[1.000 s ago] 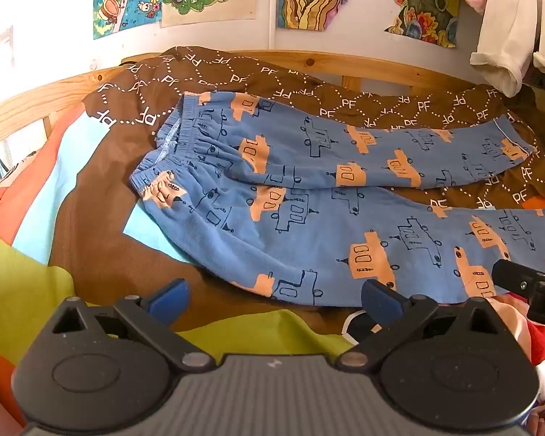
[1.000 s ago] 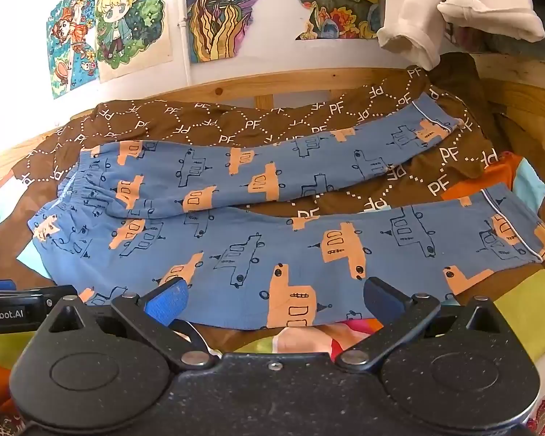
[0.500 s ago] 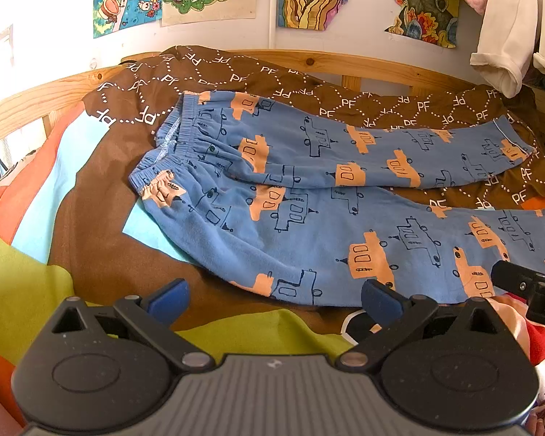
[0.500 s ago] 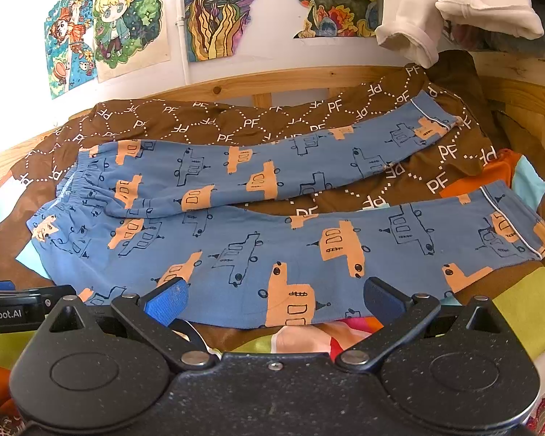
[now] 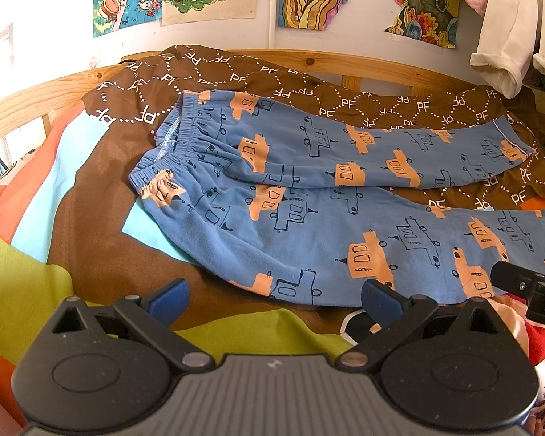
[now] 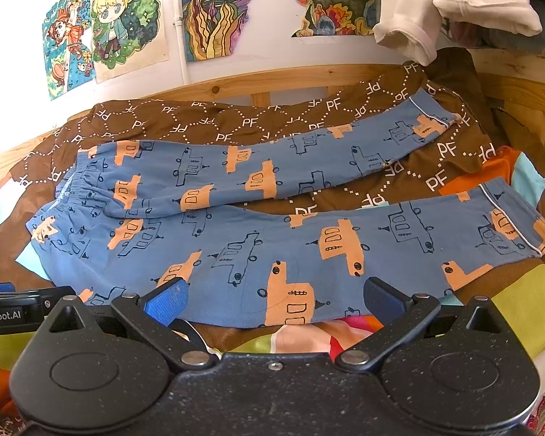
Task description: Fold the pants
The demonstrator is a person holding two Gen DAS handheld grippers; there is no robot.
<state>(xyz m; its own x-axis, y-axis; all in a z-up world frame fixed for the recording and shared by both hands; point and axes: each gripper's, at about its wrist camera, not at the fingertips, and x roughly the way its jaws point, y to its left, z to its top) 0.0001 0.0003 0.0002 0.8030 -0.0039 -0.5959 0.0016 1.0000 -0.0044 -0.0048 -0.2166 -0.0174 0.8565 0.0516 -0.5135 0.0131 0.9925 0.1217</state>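
Blue pants (image 5: 309,225) (image 6: 272,239) with orange and dark boat prints lie spread flat on the bed, waistband to the left, both legs running right and slightly apart. My left gripper (image 5: 272,296) is open, just short of the near edge of the pants near the hip. My right gripper (image 6: 272,296) is open too, hovering at the near edge of the closer leg around the knee. Nothing sits between either pair of fingers. The right gripper's tip (image 5: 527,283) shows at the right edge of the left wrist view.
The bed has a patchwork cover (image 5: 36,290) in green, orange and light blue, and a brown "PF" blanket (image 6: 207,123) under the far leg. A wooden bed rail (image 5: 363,61) runs behind. Pale garments (image 6: 418,11) hang at the upper right; posters cover the wall.
The right wrist view has crept slightly forward and down toward the near leg. The left gripper and the pants have barely moved.
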